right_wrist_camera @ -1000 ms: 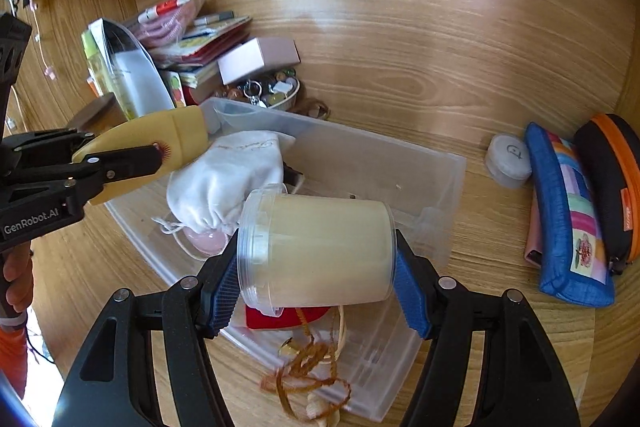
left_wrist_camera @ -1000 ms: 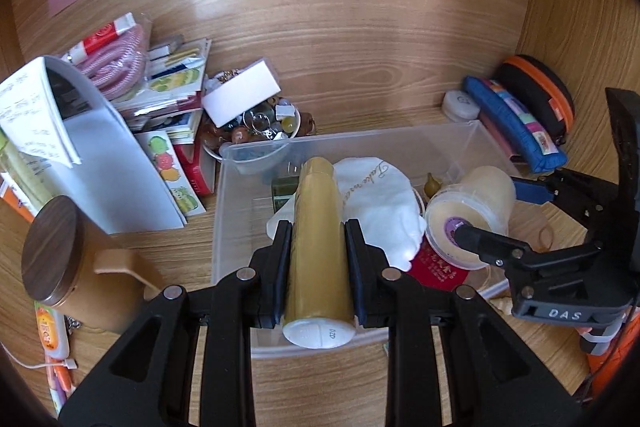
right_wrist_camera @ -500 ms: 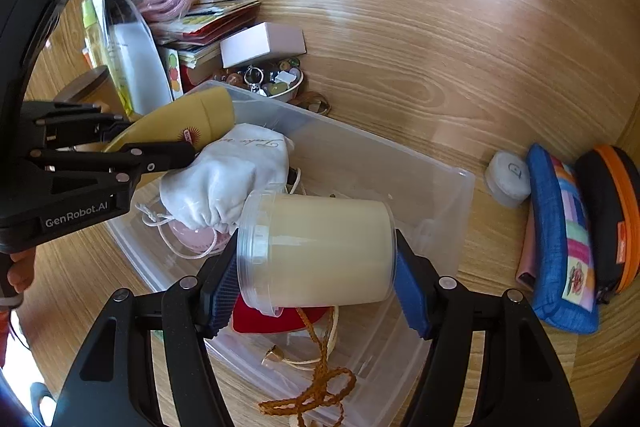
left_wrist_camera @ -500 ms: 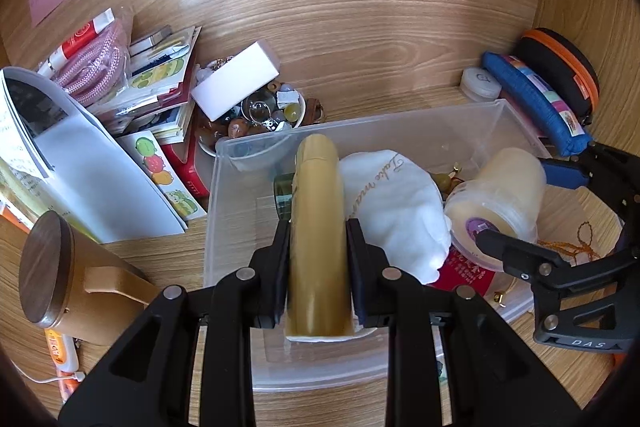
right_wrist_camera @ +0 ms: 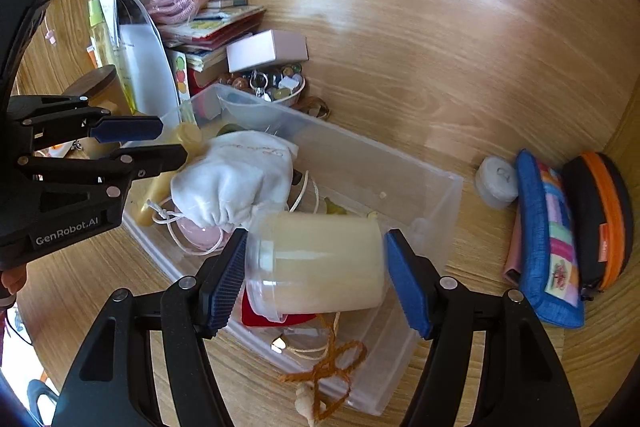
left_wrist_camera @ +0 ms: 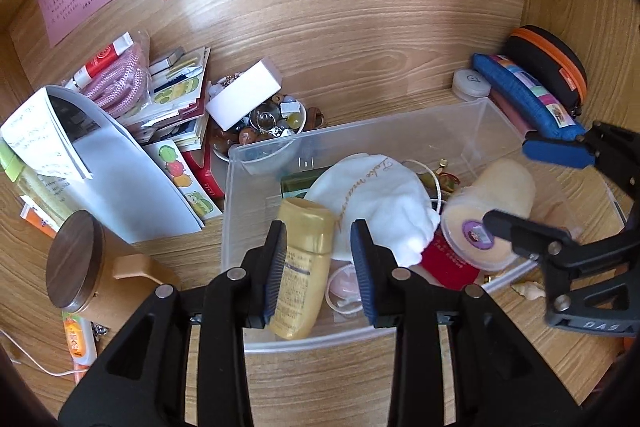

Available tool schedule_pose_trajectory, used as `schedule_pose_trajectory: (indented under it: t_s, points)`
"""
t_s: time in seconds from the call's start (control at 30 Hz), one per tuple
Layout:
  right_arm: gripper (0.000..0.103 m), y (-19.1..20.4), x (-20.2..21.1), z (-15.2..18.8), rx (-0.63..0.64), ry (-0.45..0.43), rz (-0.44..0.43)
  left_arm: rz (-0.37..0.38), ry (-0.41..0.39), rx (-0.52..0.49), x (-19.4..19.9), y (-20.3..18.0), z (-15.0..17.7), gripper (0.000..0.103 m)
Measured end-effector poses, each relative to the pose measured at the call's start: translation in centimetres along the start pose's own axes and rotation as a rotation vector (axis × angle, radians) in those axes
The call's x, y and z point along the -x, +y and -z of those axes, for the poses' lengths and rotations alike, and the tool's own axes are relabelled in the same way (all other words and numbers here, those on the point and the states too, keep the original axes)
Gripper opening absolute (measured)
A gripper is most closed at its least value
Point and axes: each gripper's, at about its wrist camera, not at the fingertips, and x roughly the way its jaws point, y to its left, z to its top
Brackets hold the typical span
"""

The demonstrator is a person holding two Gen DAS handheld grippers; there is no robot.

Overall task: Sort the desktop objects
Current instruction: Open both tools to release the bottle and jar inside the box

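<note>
A clear plastic bin (left_wrist_camera: 400,123) stands on the wooden desk. A yellow bottle (left_wrist_camera: 304,259) lies in its near left corner between the fingers of my left gripper (left_wrist_camera: 319,239). Those jaws are opening, and a gap shows at the right pad. My right gripper (right_wrist_camera: 314,233) is shut on a cream jar with a clear lid (right_wrist_camera: 316,263). The jar lies on its side, low in the bin over a red pouch (left_wrist_camera: 448,263). A white drawstring pouch (left_wrist_camera: 372,203) lies between bottle and jar.
Booklets and papers (left_wrist_camera: 120,163), a trinket bowl (left_wrist_camera: 272,127) under a white box (left_wrist_camera: 244,95) and a wooden-lidded mug (left_wrist_camera: 76,263) crowd the left. A small round tin (right_wrist_camera: 496,179), blue pencil case (right_wrist_camera: 548,239) and black-orange case (right_wrist_camera: 600,219) sit right. An orange cord (right_wrist_camera: 328,367) hangs over the bin's front.
My left jaws have parted from the yellow bottle, which now rests in the bin. The right gripper has carried the jar lower into the bin and still grips it.
</note>
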Motion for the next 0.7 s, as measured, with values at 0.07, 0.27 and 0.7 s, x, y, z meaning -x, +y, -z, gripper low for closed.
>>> schedule_pose_trajectory:
  t_s: [0.07, 0.27, 0.7]
  points:
    - [0.065, 0.1, 1.1, 0.0, 0.005, -0.023, 0.007, -0.003, -0.006, -0.001, 0.5, -0.1, 0.1, 0.033]
    - [0.068, 0.1, 3.7, 0.2, 0.006, -0.070, 0.033, -0.009, -0.031, -0.003, 2.2, -0.3, 0.7, 0.038]
    - [0.068, -0.1, 7.9, 3.5, -0.021, -0.122, 0.042, -0.002, -0.081, -0.018, 6.1, -1.2, 3.6, 0.060]
